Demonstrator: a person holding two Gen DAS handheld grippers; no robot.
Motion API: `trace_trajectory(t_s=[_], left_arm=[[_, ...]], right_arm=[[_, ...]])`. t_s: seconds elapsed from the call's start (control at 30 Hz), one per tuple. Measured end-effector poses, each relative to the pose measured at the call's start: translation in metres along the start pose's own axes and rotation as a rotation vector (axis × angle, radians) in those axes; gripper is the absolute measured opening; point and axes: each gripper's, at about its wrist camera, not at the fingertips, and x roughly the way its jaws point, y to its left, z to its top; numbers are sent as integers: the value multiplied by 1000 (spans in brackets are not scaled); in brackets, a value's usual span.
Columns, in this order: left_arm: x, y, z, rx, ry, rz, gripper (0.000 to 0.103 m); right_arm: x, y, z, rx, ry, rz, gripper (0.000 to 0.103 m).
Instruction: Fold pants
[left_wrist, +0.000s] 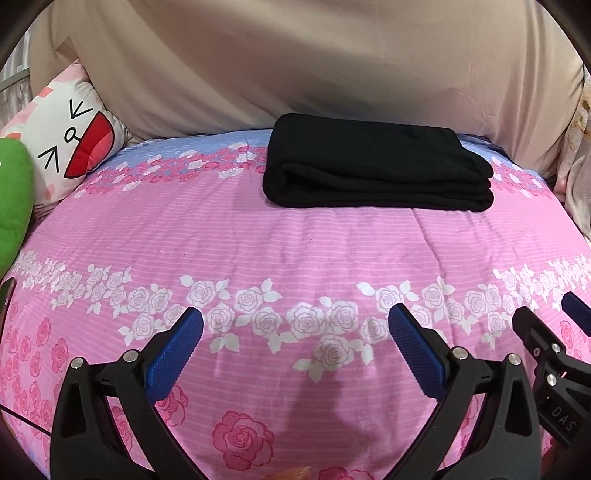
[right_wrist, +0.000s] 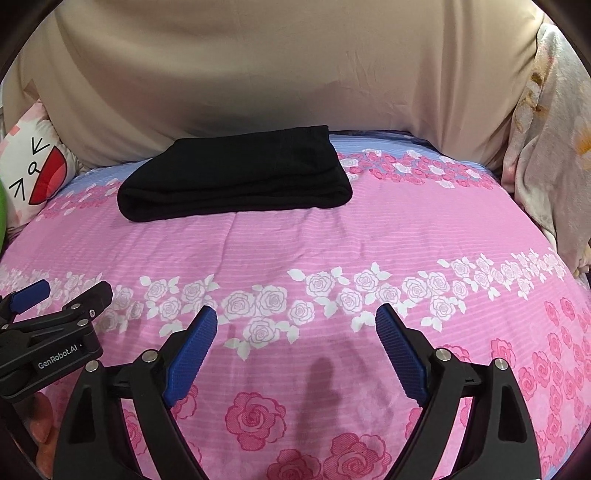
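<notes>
Folded black pants (left_wrist: 376, 166) lie near the bed's (left_wrist: 295, 243) far edge, well apart from both empty, wide-open tongs: left tongs (left_wrist: 295, 325), right tongs (right_wrist: 295, 323).

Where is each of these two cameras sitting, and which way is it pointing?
Left wrist: rides the left gripper, looking forward and down over the pink bedspread; its open blue fingers and the right gripper's tip show.
Right wrist: rides the right gripper, aimed likewise; the left gripper shows at its left edge.
Shared: folded black pants, cartoon pillow, beige sheet.
</notes>
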Motion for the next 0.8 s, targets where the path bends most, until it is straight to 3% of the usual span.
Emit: trace_trajectory(t_s=[0.8], left_arm=[[-1, -4, 0, 12, 1, -1, 98]], right_arm=[[5, 1, 0, 10, 18, -11, 86]])
